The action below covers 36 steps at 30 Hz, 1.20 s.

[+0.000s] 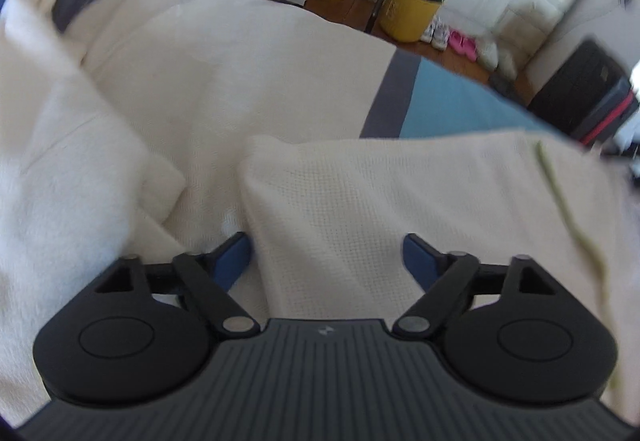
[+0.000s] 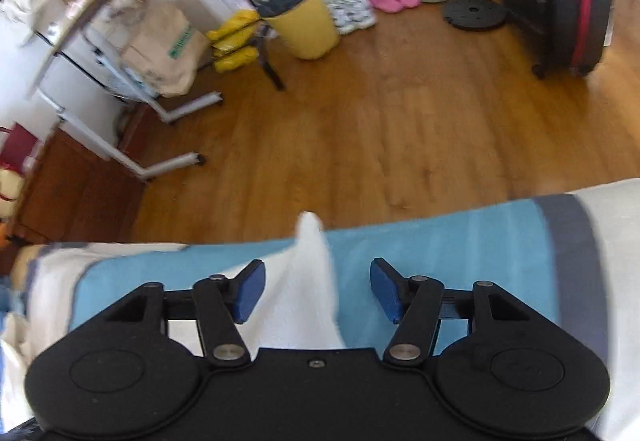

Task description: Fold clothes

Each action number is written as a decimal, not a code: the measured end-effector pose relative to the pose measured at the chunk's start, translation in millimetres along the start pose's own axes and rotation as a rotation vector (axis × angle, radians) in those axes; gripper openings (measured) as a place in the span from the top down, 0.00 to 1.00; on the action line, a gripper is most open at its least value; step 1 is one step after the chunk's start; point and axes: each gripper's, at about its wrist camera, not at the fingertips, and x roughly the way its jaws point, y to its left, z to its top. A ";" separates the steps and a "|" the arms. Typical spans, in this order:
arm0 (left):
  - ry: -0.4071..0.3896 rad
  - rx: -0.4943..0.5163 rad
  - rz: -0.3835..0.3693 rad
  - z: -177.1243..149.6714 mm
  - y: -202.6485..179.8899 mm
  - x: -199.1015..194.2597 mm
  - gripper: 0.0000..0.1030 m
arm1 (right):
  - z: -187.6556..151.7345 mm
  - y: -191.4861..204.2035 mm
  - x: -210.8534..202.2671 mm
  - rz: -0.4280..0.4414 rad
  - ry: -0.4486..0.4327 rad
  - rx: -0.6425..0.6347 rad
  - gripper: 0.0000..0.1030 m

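My left gripper (image 1: 327, 253) stands with its jaws wide apart, and a cream waffle-knit garment (image 1: 400, 209) lies between the blue pads (image 1: 234, 261), its rounded folded edge just inside my left-hand pad; nothing is pinched. The cloth rests on a bed cover (image 1: 440, 109) striped in cream, grey and blue, with a fluffier white fabric (image 1: 60, 161) bunched to the left (whether that is another garment or part of the same one I cannot tell).

My right gripper (image 2: 317, 291) is spread open too. A narrow white strip of cloth (image 2: 316, 281) rises up between its fingers, touching neither pad as far as I can see, over the blue band of the cover (image 2: 460, 241).

I judge this knit soft, light and limp: it will sag and slide off itself, not hold a crease stiffly, so I would take it at an edge or corner, through both layers of the fold, not mid-panel.

The left view alone shows the broad lay of the garment; the right view alone shows the bed's edge, the wooden floor (image 2: 400, 121) and that upstanding strip
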 end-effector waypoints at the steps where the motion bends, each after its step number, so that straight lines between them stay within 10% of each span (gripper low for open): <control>1: -0.003 0.056 0.048 -3.1 -7.7 -0.4 0.42 | -3.9 3.0 1.0 -0.005 -0.006 -0.030 0.88; 7: -0.041 0.039 0.032 -12.3 -15.1 -17.4 0.94 | -22.7 23.1 -18.7 -0.040 -0.076 -0.197 0.94; 16: -0.086 -0.246 -0.056 -25.9 -19.1 -59.4 0.96 | -44.0 30.2 -99.8 0.057 -0.109 -0.196 0.95; 25: -0.254 -0.179 -0.188 -87.7 -73.2 -184.7 0.96 | -117.7 38.2 -221.9 0.169 -0.196 -0.274 0.95; 32: -0.293 0.073 -0.118 -185.8 -101.3 -268.5 0.96 | -196.6 17.2 -303.4 -0.026 -0.147 -0.248 0.95; 36: -0.333 0.100 -0.155 -238.2 -108.6 -306.8 0.96 | -243.2 -24.0 -334.0 0.019 -0.149 -0.131 0.95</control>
